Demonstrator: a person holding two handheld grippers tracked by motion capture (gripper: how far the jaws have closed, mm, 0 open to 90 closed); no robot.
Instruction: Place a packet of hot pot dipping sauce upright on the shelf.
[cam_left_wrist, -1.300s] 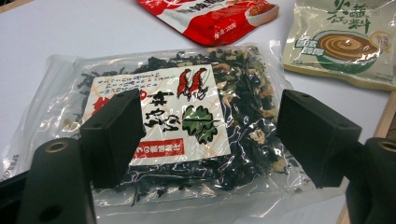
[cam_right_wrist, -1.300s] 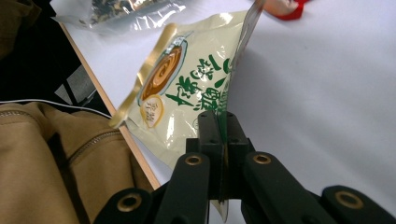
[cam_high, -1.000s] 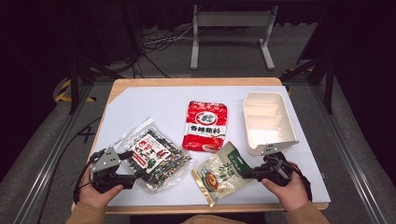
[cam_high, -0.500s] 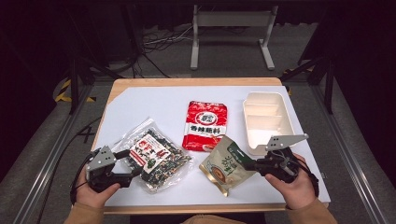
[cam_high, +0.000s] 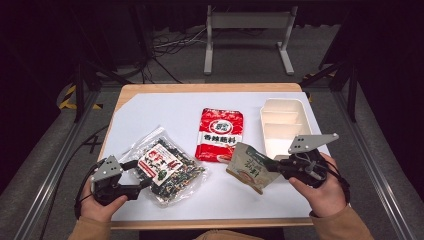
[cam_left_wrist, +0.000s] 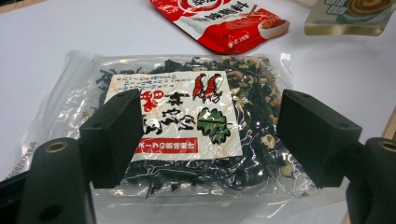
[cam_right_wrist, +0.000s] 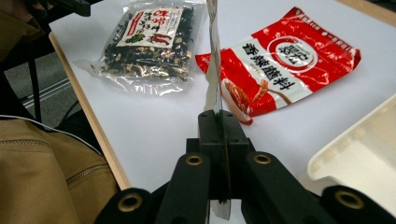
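Note:
A clear bag of dark dried seaweed mix (cam_high: 167, 167) with a red and white label lies flat at the table's front left. My left gripper (cam_high: 142, 175) stands open just left of it, and in the left gripper view its jaws frame the bag (cam_left_wrist: 187, 116) without touching it. My right gripper (cam_high: 271, 167) is shut on the right edge of a green and beige packet (cam_high: 250, 167), held tilted above the table. In the right gripper view that packet (cam_right_wrist: 213, 60) is edge-on, rising from the closed right gripper (cam_right_wrist: 218, 126).
A red seasoning packet (cam_high: 220, 134) lies flat at mid table. A white compartment tray (cam_high: 282, 122) sits at the right, just behind my right hand. The wooden table edge (cam_high: 210, 223) runs along the front. Bare white surface lies behind the seaweed bag.
My right gripper has lifted the green packet off the table and drawn it right, toward the tray. My left gripper has pulled back slightly left from the seaweed bag.

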